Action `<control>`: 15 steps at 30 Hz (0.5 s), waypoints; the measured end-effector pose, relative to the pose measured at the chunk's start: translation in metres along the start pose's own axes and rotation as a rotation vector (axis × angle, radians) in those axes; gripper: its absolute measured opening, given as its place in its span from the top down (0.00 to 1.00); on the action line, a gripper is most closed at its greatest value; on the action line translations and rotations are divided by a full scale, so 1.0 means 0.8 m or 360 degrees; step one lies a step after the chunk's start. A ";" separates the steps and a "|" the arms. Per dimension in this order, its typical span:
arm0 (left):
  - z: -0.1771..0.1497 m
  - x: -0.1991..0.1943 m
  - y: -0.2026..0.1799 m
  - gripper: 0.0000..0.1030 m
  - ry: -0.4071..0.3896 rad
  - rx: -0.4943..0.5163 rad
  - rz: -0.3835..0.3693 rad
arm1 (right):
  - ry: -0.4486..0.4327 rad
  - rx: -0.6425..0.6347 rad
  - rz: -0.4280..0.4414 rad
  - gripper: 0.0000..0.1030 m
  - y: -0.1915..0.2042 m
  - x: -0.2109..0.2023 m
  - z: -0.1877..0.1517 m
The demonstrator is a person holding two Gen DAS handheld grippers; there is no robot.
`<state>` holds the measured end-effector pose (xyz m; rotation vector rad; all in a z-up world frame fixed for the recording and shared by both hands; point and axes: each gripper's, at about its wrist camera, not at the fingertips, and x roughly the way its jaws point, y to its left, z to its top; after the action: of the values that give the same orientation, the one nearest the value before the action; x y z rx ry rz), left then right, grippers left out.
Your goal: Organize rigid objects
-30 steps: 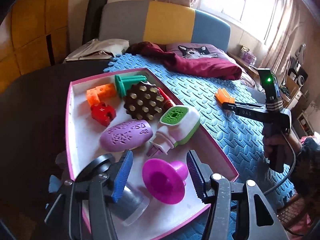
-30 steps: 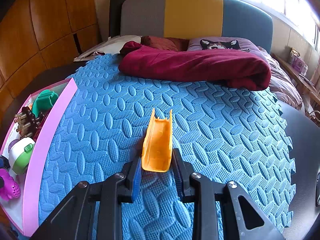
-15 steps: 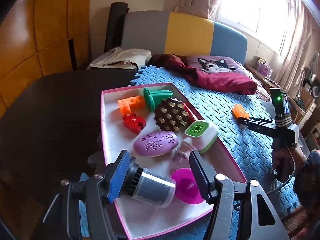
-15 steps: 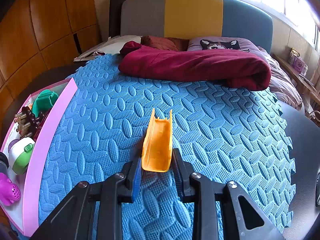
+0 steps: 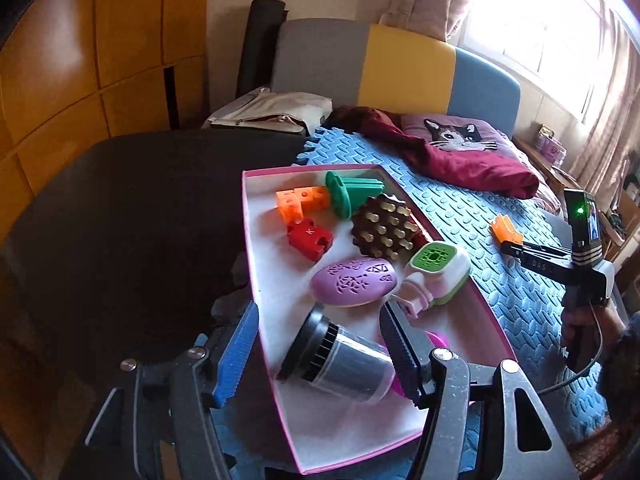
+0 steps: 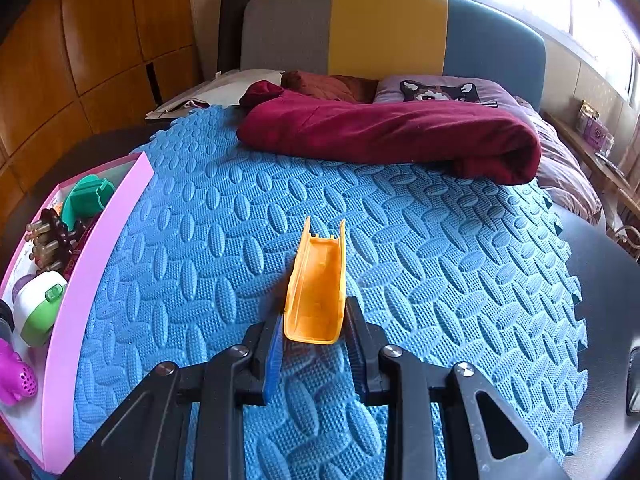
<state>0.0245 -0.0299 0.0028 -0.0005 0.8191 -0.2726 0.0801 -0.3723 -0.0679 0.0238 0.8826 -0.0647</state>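
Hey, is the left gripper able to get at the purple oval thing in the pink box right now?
Probably not directly: the left gripper is open, but the clear cylinder with the black cap lies between its fingers, in front of the purple oval. It would need lifting over.

1. Glossy orange-brown wooden wall panels (image 5: 92, 64) fill the left side.
2. A padded headboard in grey, yellow and blue sections (image 6: 392, 32) stands at the far end.
3. A bright window with pale pink curtains (image 5: 560, 12) glares at far right.
4. A blue embossed foam mat (image 6: 420, 232) covers the bed.
5. A purple pillow with a cat face (image 5: 456, 140) lies by a crumpled maroon blanket (image 6: 392, 136).
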 end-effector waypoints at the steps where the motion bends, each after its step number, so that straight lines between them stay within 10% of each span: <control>1: 0.000 -0.001 0.002 0.38 -0.0004 -0.0005 0.0003 | 0.0001 0.0000 -0.0015 0.74 0.002 -0.001 0.000; 15: -0.006 -0.001 0.030 0.38 -0.0006 -0.0095 0.0023 | 0.0135 0.0175 0.0051 0.75 0.020 -0.028 -0.016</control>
<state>0.0261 -0.0064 -0.0025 -0.0510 0.8227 -0.2342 0.0568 -0.3543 -0.0587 0.1444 0.9626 -0.0830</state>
